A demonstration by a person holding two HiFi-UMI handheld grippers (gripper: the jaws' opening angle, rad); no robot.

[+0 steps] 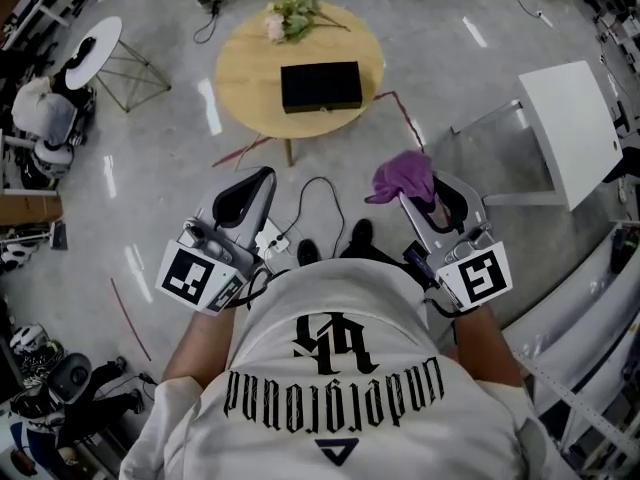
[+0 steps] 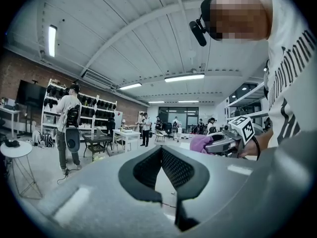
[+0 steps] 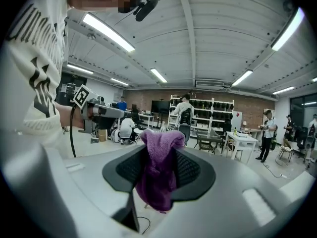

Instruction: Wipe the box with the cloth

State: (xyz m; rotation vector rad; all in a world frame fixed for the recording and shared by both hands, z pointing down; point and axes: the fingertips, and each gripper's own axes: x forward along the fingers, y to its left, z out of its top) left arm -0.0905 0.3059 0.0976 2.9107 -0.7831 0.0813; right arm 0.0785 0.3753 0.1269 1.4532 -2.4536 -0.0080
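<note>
A black box (image 1: 320, 86) lies on a round wooden table (image 1: 245, 78) ahead of me on the floor, well beyond both grippers. My right gripper (image 1: 408, 196) is shut on a purple cloth (image 1: 404, 176). In the right gripper view the cloth (image 3: 158, 175) bunches above the pads and hangs below them. My left gripper (image 1: 264, 176) is shut, with nothing between its pads (image 2: 173, 167). Both are held level in front of my body, side by side, short of the table.
A bunch of flowers (image 1: 290, 13) stands at the table's far edge. A white table (image 1: 570, 128) is at the right and a small white round table (image 1: 95, 48) at the far left. Cables (image 1: 315, 198) trail on the floor by my feet. People stand among racks in the background.
</note>
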